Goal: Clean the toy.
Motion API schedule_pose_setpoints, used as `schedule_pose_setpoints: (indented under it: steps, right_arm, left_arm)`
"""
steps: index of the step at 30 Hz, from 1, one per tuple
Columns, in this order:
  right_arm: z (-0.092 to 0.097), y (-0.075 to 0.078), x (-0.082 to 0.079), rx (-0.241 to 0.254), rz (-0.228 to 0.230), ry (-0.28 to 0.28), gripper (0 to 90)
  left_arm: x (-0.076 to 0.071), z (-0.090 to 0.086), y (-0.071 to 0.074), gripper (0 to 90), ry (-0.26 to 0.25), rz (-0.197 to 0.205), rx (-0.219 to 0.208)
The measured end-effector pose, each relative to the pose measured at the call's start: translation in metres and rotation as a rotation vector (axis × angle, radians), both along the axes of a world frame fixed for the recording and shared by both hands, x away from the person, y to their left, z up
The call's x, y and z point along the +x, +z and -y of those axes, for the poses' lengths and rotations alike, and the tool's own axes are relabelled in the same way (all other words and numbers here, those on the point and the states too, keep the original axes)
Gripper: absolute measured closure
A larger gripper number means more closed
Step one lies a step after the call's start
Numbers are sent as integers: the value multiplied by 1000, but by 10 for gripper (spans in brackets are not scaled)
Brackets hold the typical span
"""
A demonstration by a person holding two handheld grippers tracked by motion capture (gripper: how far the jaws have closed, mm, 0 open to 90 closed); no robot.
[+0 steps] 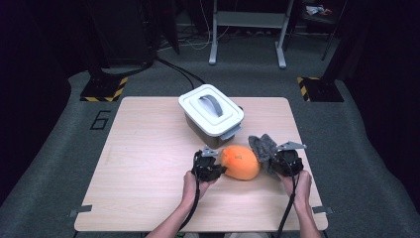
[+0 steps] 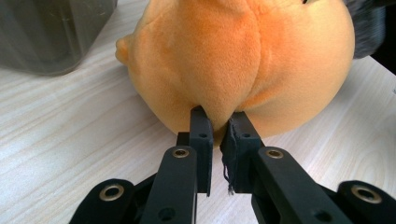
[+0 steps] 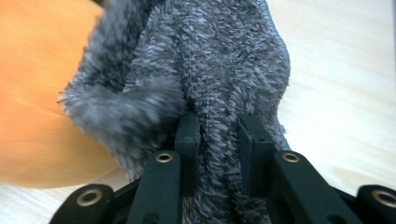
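On the counter (image 1: 148, 163), near its front edge, sits the orange plush (image 1: 241, 162), round and soft with a stitched seam. The left gripper (image 1: 219, 168) is pinching a fold of its fabric, probably to pin it in place. The right gripper (image 1: 271, 161) is clamped on a fuzzy grey cloth (image 1: 261, 146) that touches the plush's right side, looks like it's about to wipe it. Just behind them stands a box (image 1: 212, 115), hard plastic with a white lid and grey handle, closed.
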State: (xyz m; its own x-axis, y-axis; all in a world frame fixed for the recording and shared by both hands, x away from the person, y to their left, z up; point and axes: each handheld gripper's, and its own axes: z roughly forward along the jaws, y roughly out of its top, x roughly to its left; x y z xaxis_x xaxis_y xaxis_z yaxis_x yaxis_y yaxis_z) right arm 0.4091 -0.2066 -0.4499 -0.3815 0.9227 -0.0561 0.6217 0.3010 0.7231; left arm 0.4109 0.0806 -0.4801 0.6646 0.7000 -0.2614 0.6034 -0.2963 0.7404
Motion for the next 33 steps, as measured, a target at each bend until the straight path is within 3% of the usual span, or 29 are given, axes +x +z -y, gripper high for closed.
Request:
schedule_pose_setpoints:
  steps: [4, 8, 13, 17, 23, 24, 28, 33]
  right_arm:
    - [0, 21, -14, 15, 69, 27, 721]
    - [-14, 38, -26, 42, 116, 102, 721]
    - [-31, 27, -15, 16, 67, 149, 721]
    - [-27, 16, -6, 52, 46, 138, 721]
    - [-24, 15, -5, 49, 43, 127, 721]
    - [-24, 15, -4, 46, 45, 127, 721]
    - [-23, 14, -5, 58, 42, 124, 721]
    - [-22, 14, -4, 59, 44, 125, 721]
  left_arm:
    - [1, 1, 1, 824, -3, 3, 2]
    - [2, 2, 1, 823, -5, 6, 1]
    - [2, 5, 1, 820, -11, 14, 8]
    - [3, 5, 1, 791, -24, 26, 7]
    - [0, 6, 1, 628, -30, 72, 30]
    - [-1, 6, 1, 590, -27, 93, 60]
    - [-4, 7, 0, 468, -32, 148, 113]
    - [-8, 15, -1, 400, -61, 216, 207]
